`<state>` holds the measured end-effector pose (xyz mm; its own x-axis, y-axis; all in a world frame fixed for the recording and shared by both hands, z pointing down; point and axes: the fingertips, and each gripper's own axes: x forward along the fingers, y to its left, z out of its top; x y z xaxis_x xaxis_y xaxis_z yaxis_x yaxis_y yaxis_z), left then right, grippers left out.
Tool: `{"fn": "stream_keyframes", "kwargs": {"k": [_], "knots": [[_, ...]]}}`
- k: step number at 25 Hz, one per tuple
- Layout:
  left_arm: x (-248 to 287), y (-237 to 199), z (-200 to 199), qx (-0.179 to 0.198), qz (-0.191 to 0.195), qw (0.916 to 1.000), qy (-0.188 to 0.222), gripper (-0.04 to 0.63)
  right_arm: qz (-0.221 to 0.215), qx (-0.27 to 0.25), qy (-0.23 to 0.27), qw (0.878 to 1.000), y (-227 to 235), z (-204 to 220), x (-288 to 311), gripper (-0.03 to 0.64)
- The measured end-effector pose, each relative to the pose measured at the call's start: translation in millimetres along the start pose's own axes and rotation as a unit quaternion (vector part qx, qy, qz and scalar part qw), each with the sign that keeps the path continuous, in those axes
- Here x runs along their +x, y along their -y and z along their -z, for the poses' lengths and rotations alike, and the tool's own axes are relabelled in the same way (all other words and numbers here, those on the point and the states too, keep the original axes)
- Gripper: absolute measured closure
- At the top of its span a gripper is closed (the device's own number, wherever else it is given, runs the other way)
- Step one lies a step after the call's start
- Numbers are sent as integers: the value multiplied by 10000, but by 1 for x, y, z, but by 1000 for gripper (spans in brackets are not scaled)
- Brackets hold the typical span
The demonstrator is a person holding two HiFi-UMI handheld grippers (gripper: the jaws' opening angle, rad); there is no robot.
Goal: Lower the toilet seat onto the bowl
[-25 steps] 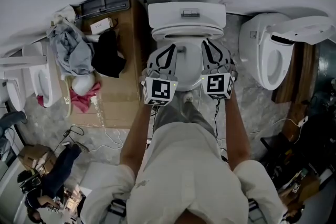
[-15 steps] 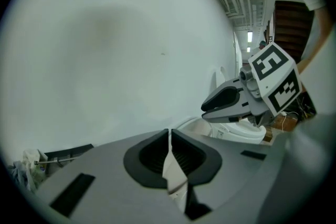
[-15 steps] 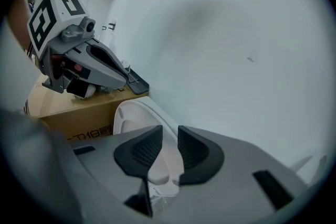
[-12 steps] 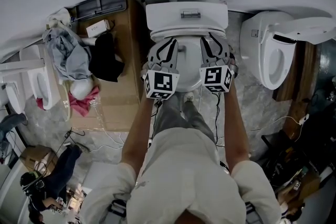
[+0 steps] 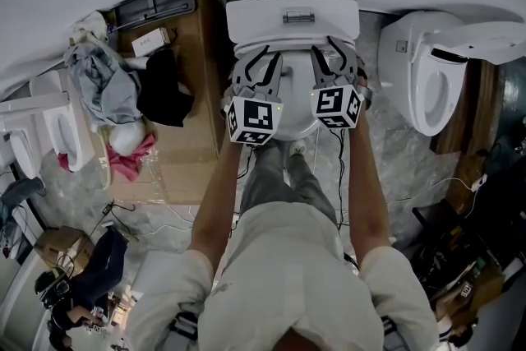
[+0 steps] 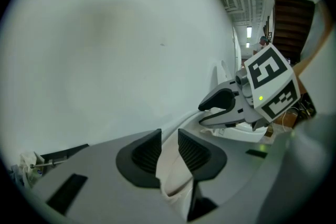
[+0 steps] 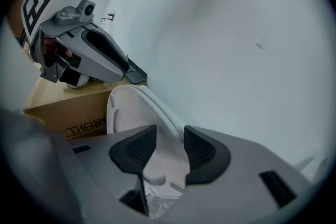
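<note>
Toilet seat [image 7: 126, 110] is sitting edge-on between the pads of both tools, and it is no longer being squeezed. The jaws of the left tool [image 6: 169, 136] and the right tool [image 7: 170, 131] have just been opening. They are now standing apart, with the white rim running loosely through each gap. Ahead of the right tool the seat is rising up and to the left at a slant, so it is looking tilted rather than flat. Whether it is already resting on the bowl [image 5: 294, 126] I cannot tell. In the head view both tools are also sitting closer to the tank [image 5: 292, 16] than a second ago. My reading is that the person is letting go late in the lowering, leaving the seat to settle by itself.

The left forearm [image 5: 215, 193] and right forearm [image 5: 368, 185] are reaching straight ahead, side by side. The wrists are dipping, so each tool is pointing forward and downward at its own side of the seat. Out past the left tool a cardboard box [image 5: 185, 152] and a heap of clothes [image 5: 107, 82] are lying. A second toilet [image 5: 427, 82] is standing off past the right tool.
</note>
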<state>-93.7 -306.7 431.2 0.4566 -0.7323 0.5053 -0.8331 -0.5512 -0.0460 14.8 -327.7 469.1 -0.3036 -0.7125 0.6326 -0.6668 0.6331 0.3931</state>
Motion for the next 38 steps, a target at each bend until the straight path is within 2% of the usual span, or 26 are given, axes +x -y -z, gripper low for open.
{"fn": "stream_keyframes", "kwargs": {"k": [10,21,28,38], "knots": [[4,1,4,161,-48,9999,-37,469,141,46,93,9998,-2,3,-7,462],[-12,27,29,363,-156,9989,-254,451,166,-9,243,9996,-16,13,-29,477],[-27,41,42,393,-332,9982,-312,445,-23,-3,329,9995,-35,25,-51,468],[-54,77,67,426,-391,9973,-441,440,-262,-60,463,9986,-66,50,-88,469]]}}
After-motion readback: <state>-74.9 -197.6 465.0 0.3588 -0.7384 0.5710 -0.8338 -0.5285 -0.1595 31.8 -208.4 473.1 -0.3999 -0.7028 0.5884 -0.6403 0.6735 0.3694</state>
